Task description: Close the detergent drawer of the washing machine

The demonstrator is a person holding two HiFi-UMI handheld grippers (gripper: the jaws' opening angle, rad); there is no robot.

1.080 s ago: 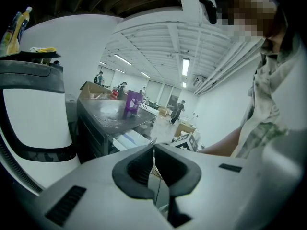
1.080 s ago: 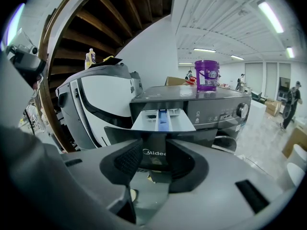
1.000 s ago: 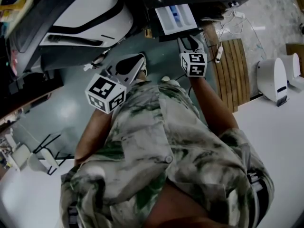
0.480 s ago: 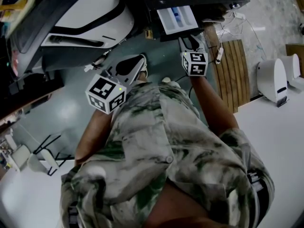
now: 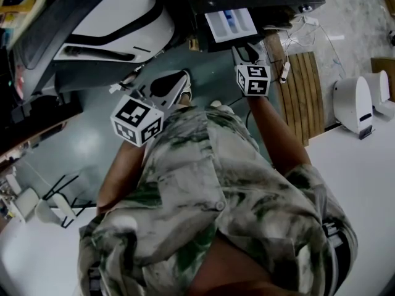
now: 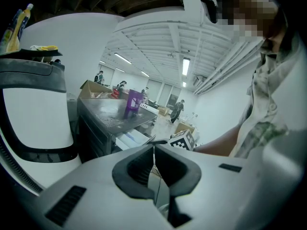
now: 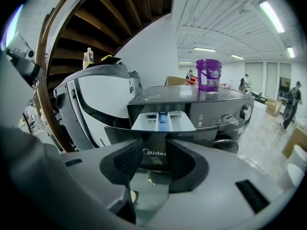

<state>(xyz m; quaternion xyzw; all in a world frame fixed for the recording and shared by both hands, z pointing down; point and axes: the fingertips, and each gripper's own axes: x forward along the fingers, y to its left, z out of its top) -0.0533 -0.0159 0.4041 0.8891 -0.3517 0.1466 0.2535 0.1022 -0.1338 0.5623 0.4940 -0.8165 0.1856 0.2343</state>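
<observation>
Right gripper view, right tool spread, partly masking detergent drawer front, left tool closed, empty.

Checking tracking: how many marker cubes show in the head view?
2. The left cube is over the floor; the right cube, near the open detergent drawer. None seems hidden.

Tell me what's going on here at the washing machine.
A person with a tool in each hand stands at a dark grey front-loading washing machine. Its white plastic detergent drawer, with a blue insert, is pulled out. The right tool, jaws apart, is lined up at the drawer's dark front panel; contact cannot be told. The left tool is shut on nothing and held off to the side.
</observation>
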